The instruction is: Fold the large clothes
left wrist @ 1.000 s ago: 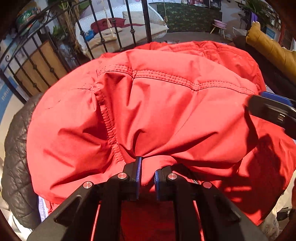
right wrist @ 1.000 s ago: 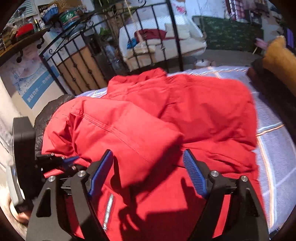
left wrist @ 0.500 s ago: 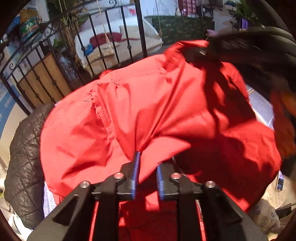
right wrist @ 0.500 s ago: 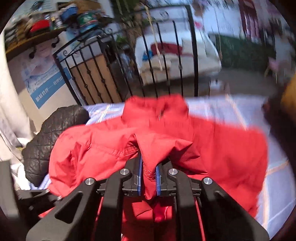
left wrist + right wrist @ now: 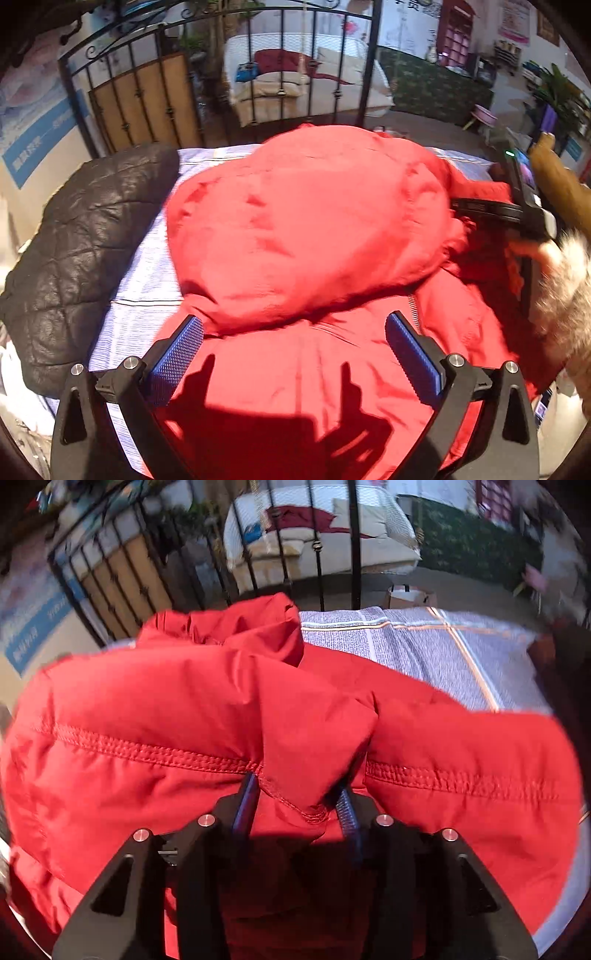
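A large red padded jacket (image 5: 306,236) lies bunched on a bed with a blue-and-white striped sheet (image 5: 147,280). My left gripper (image 5: 293,350) is open and empty, its blue pads (image 5: 175,350) spread above the jacket's near part. My right gripper (image 5: 297,805) has its jaws partly apart with a fold of the red jacket (image 5: 207,716) lying between them. The right gripper also shows at the right edge of the left wrist view (image 5: 517,210), held by a hand in a fur-cuffed sleeve.
A black quilted jacket (image 5: 74,254) lies at the left of the bed. A black iron railing (image 5: 258,85) runs behind the bed, with a white sofa (image 5: 306,85) beyond it. Bare striped sheet (image 5: 443,653) shows at the far right.
My left gripper has let go of the red jacket and opened wide. The jacket has dropped onto the bed, folded over itself. My right gripper's jaws have parted somewhat around their fold.
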The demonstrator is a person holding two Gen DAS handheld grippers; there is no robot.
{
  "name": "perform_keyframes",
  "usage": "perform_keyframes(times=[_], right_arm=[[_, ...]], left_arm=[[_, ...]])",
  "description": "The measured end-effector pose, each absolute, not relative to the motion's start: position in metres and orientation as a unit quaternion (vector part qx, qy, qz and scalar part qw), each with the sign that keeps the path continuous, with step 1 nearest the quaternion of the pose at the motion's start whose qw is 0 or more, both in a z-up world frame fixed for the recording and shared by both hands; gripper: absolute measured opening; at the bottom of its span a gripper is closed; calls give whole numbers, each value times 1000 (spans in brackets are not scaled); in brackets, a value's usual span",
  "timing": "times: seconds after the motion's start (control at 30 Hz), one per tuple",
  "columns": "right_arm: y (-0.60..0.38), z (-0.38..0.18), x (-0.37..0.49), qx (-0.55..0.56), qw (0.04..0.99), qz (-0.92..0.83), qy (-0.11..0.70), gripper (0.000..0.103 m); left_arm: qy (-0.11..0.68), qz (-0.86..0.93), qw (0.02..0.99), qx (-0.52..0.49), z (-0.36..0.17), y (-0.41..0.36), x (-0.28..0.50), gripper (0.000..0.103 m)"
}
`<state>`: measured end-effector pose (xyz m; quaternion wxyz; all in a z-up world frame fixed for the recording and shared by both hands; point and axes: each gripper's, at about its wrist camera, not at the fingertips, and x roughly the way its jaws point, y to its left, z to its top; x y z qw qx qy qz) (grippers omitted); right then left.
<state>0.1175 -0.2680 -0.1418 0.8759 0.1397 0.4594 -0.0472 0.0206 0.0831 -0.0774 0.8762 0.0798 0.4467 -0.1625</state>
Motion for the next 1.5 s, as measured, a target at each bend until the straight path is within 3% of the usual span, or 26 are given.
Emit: perform_keyframes(times=[0.1,0.17,0.2,0.23,0.37,0.5,0.67,0.87,1.23,1.5], right_arm=[[-267,-126,112,182,862,-70,467,48],[-261,-106,96,188,868,-84,452,60],[-257,-93,82,183,879,-90,430,72],[-254,-84,70,170,888,-99,416,74],[-236,-60,54,99,907,-70,404,74],[-209,-93,76,15,887,-38,460,74],[-219,-142,98,75,857,-39,509,80],[-216,-154,114,67,847,-49,525,84],[-212,-148,93,84,858,-71,502,85],[-230,-109,-18,71,885,-86,452,85]], left_arm=[[431,-151,885,91,-67,88,34,97],[421,-143,890,99,-61,85,52,97],[418,-140,892,101,-61,81,65,97],[416,-139,893,103,-60,78,70,97],[418,-148,890,106,-64,51,102,97],[444,-131,876,131,-93,22,130,97],[486,-103,853,159,-141,14,156,99],[503,-99,842,167,-159,12,167,99],[516,-119,833,161,-152,19,154,97],[474,-142,860,124,-115,84,80,97]])
